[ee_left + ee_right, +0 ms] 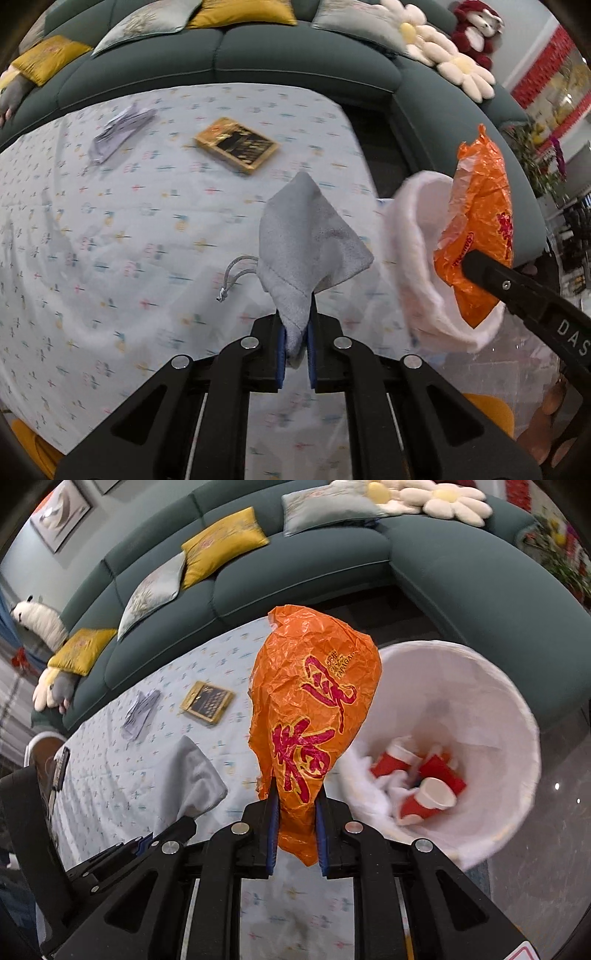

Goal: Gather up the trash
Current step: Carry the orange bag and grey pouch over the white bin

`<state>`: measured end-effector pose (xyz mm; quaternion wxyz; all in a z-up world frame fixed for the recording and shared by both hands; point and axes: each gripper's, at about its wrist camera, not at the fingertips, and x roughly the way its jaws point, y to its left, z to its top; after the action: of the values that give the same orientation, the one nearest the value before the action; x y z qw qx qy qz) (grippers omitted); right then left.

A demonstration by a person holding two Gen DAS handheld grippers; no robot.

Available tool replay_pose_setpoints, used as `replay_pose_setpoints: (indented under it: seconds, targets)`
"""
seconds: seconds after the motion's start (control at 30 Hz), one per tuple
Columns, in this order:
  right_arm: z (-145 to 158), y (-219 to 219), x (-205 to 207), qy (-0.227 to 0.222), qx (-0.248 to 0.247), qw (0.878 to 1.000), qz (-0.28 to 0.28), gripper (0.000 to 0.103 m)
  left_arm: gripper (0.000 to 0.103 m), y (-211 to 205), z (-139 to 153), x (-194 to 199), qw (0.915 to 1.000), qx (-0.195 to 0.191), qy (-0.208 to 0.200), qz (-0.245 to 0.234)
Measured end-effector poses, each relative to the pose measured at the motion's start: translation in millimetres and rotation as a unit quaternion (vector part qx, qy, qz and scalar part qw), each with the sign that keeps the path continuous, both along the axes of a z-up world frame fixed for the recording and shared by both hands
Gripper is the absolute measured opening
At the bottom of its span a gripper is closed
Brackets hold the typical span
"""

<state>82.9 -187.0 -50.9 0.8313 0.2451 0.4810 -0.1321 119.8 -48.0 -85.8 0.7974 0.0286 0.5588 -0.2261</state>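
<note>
The left gripper is clenched on a gray cloth pouch, pinched tight btwn the blue pads. The pouch sticks up above the table, w/ its gray cord hanging just left of it.

The right gripper is clenched on an orange plastic bag w/ red writing. The bag stands up from the pads, right next to the white bin. In the left wrist view the same orange bag is at the rim of the white bin, touching or nearly so; can't tell which.

Inside the bin lie red paper cups and some white crumpled stuff.

Farther back on the table from the pouch lies a flat gold and black packet. Left of the packet is a crumpled purple-gray wrapper.

Behind the table is a dark green sofa w/ yellow pillows and gray pillows. White daisy cushions sit on the sofa past the bin, and a red and white plush toy is behind them.
</note>
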Motion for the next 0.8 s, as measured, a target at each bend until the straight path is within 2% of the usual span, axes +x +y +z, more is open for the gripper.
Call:
replay_pose_setpoints:
  seconds: [0.37,0.8]
  targets:
    - [2,-62,-58,-0.011,0.006,0.998,-0.060,0.016,0.008,-72,16,-36,0.9986,-0.007,-0.012,-0.051]
    - [-7,-106,-91,-0.017,0.022,0.995,-0.096,0.016,0.008,-140,12,-55,0.9946,0.010,-0.019,-0.101]
